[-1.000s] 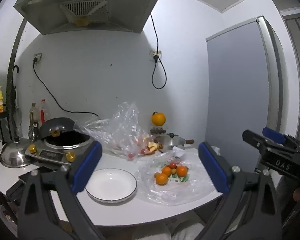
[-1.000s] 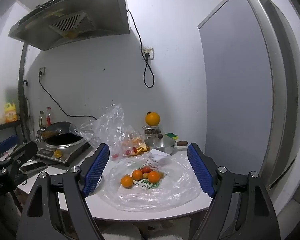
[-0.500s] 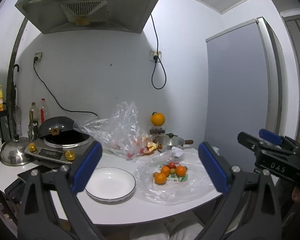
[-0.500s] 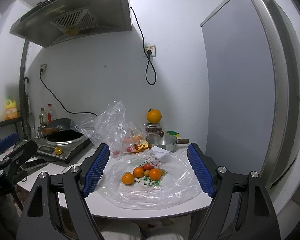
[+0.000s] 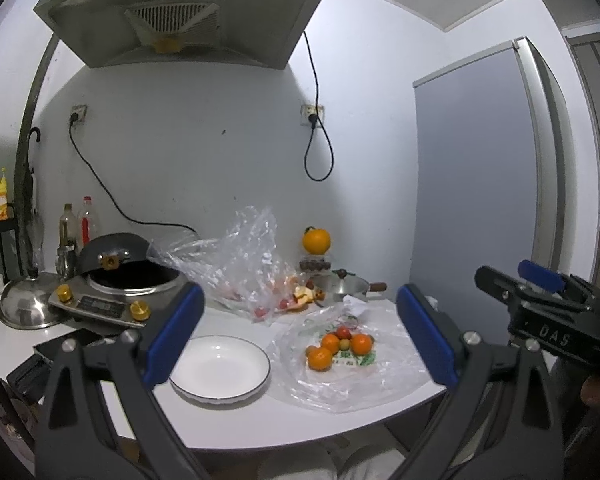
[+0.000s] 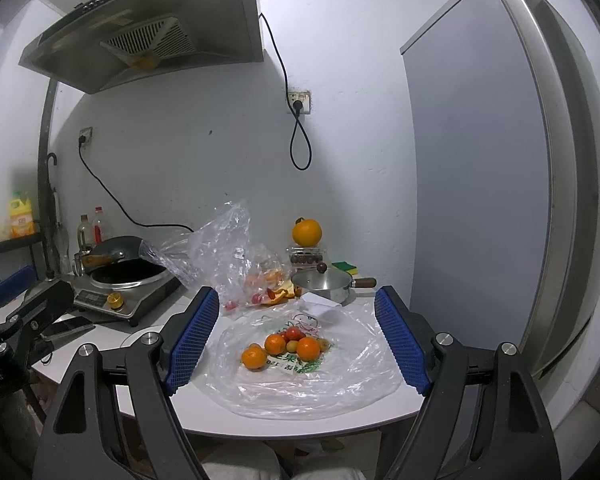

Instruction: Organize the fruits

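Note:
A small pile of oranges and tomatoes lies on a flat clear plastic bag on the white table; it also shows in the right wrist view. An empty white plate sits left of the bag. My left gripper is open and empty, held back from the table's front edge. My right gripper is open and empty, also held back, facing the fruit. The right gripper's body shows at the right of the left wrist view.
A crumpled clear bag with fruit and peel lies behind the plate. A large orange sits on a box at the back. A steel pan, an induction cooker with wok, a lid and a fridge surround the table.
Both grippers have drifted slightly; the scene sits a little lower and nearer in each view. Both stay open and nothing on the table has moved.

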Motion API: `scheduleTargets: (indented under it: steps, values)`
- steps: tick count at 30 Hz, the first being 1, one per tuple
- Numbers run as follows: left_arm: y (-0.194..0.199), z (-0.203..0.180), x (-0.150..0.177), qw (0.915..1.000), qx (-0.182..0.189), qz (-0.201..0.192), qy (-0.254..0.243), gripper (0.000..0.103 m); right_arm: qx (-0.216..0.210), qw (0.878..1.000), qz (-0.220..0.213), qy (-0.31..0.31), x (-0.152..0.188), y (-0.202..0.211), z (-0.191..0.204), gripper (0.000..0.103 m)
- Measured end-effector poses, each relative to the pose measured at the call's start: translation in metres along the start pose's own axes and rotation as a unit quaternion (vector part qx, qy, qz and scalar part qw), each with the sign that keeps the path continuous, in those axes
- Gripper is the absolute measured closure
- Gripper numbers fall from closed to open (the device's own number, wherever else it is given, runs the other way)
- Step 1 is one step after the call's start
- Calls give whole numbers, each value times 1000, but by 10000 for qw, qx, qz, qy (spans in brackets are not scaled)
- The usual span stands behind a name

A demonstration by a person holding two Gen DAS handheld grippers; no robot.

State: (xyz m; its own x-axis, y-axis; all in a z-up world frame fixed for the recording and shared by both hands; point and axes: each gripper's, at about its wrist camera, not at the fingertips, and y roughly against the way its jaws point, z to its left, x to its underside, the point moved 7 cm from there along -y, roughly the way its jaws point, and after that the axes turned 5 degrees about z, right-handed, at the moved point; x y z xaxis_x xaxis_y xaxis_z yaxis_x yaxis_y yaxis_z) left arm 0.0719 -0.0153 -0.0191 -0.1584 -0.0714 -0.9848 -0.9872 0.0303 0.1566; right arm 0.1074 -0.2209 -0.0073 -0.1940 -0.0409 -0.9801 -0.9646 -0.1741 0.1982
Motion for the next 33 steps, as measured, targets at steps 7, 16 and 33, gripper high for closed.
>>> scheduleTargets:
  steps: [7,16,33]
  values:
    - [-3,-3,3,9998,119,157,7,5,-4,10000,-1,8,1,0,0,20]
    - [-5,-1,5,9996,121,238,49,5,20,10000,-9,-8,3,0,0,20]
    - [-3,-4,7,9997,173,194,-34,5,80,10000,17,-29,7,-5,-3,20]
